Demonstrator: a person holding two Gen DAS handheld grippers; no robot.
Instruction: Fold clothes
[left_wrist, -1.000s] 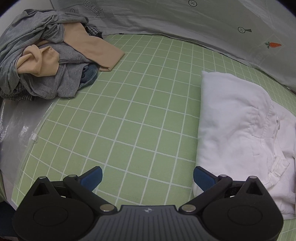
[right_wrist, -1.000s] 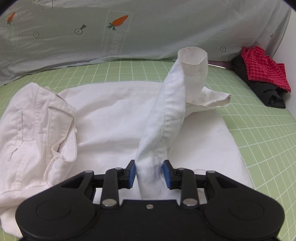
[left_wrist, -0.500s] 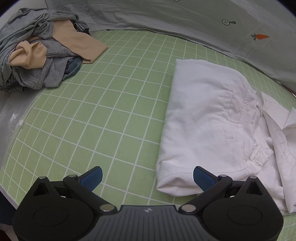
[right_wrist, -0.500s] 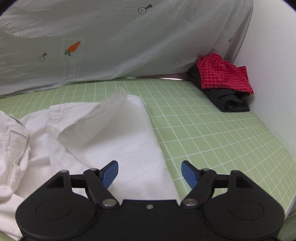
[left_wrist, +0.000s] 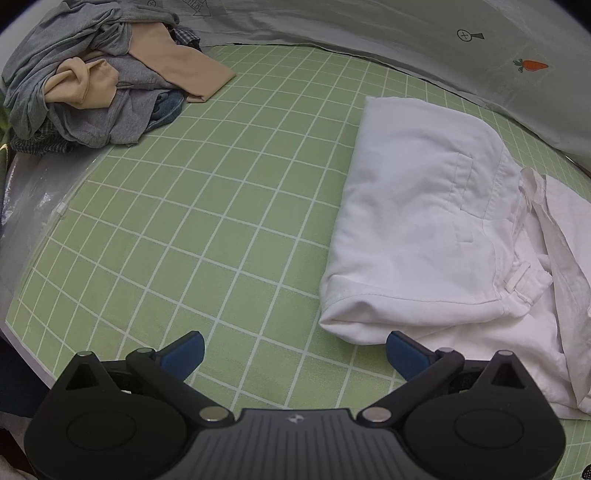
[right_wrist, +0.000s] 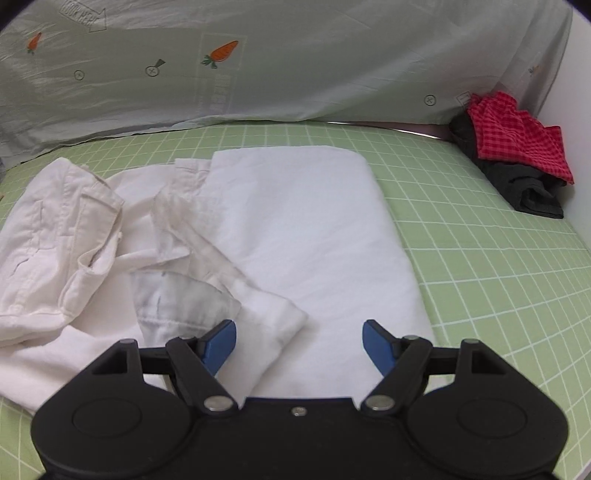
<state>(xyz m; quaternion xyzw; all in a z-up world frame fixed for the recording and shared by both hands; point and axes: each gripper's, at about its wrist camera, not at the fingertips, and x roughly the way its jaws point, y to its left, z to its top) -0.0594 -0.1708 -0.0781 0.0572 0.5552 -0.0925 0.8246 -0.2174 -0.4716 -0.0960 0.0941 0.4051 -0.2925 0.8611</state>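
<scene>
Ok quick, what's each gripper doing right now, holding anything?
Left gripper: open, holding nothing, fingers over the green grid mat.
Right gripper: open, jaws just opened, holding nothing, above the white garment.

both views are evenly lit by soft, rather dim light from above, with a faint cool cast. shadows are weak: a thin dark edge under the white garment (left_wrist: 424, 229) at lower centre of the left wrist view. the fisheye bends the green grid mat (left_wrist: 207, 206) lines hard toward the frame edges, and the corners go black. in the right wrist view the loose white fabric at centre left looks smeared and ghosted by motion blur; the rest is fairly sharp. no strong glare.
</scene>
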